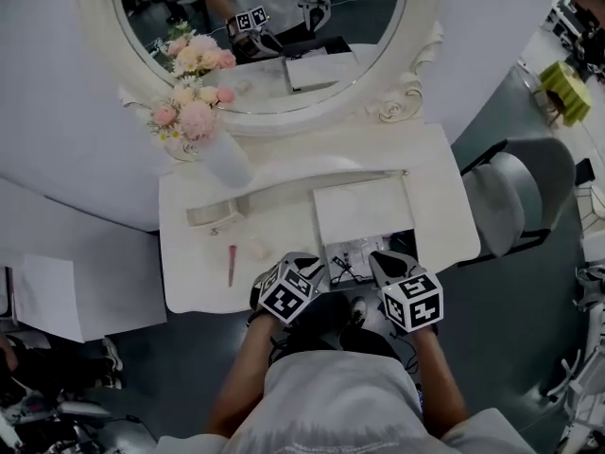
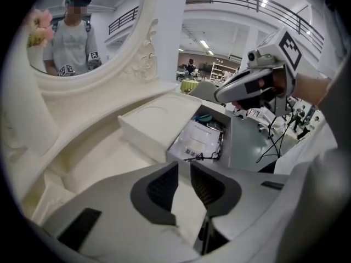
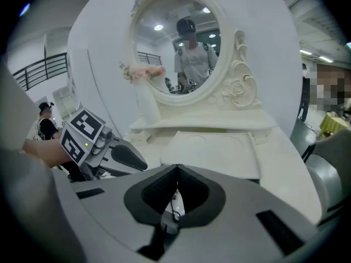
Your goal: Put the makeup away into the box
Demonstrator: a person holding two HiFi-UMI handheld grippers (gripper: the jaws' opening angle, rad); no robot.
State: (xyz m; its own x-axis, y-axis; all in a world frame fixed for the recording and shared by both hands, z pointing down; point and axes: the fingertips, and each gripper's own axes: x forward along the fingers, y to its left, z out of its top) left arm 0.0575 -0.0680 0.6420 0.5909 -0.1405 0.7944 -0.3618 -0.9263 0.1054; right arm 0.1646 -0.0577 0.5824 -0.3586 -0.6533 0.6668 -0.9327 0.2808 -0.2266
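Lengthwise, the pink makeup stick [image 1: 232,265] points toward the mirror [image 1: 369,26] (left tool [image 2: 185,170] parted, right tool [image 3: 176,174] closed).

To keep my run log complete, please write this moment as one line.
left gripper: open, empty | right gripper: shut, empty | box: open | pink makeup stick: on table, left of box

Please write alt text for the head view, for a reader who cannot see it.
Seen from above, the left gripper and right gripper hover at the near edge of a white table, beside an open box. A pink stick lies to the left; flowers stand before an oval mirror.
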